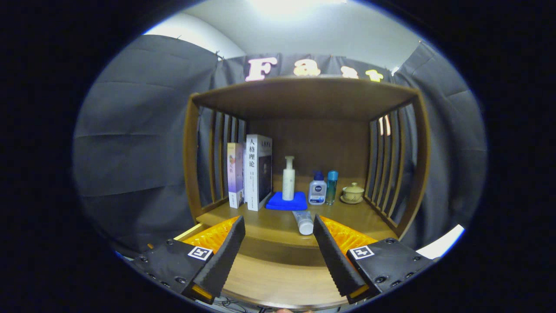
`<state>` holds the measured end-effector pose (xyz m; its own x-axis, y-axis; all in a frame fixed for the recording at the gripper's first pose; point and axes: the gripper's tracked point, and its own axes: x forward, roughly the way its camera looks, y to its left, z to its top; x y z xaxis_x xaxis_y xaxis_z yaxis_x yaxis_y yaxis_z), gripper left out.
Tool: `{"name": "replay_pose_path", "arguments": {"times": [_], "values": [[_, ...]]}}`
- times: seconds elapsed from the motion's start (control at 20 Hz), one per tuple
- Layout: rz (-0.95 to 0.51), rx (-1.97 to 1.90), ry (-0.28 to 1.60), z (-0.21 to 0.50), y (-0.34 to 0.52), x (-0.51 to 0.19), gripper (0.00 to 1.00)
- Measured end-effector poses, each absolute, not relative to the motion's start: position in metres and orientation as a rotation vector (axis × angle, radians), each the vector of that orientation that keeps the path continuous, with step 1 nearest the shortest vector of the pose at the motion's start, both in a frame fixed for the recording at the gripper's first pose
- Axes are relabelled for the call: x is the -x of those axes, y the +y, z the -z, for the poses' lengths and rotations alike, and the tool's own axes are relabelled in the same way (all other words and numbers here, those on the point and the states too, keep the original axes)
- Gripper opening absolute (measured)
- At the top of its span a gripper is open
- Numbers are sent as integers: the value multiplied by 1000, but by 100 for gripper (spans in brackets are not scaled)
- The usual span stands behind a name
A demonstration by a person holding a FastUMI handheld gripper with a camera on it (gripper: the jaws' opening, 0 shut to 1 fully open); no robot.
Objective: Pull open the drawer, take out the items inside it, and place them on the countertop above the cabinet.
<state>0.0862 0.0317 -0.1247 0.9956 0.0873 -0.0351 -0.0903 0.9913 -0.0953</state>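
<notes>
The gripper has its fingers wide apart, holding nothing. The tube lies on the countertop just in front of the blue cloth, so it looks already taken out and put down.

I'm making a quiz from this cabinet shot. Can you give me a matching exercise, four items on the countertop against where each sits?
Items:
1. books
2. pump bottle
3. tube
4. lidded cup

Places:
A. lying near the front edge, just ahead of the open jaws
B. on a saucer by the slatted side, far from the books
C. standing on the blue cloth
D. upright beside the cloth, on the side away from the cup

Pairs: 1-D, 2-C, 3-A, 4-B
</notes>
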Motion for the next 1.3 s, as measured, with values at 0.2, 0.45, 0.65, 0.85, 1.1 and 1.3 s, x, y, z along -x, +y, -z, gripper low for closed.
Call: {"name": "replay_pose_path", "arguments": {"times": [0.2,0.45,0.65,0.85,1.1,1.3], "values": [[-67,42,-44,142,41,-28,98],[-33,64,-43,180,39,14,99],[-47,72,4,213,45,25,99],[-33,38,62,245,45,20,100],[28,26,131,283,32,13,100],[56,68,148,299,30,5,98]]}}
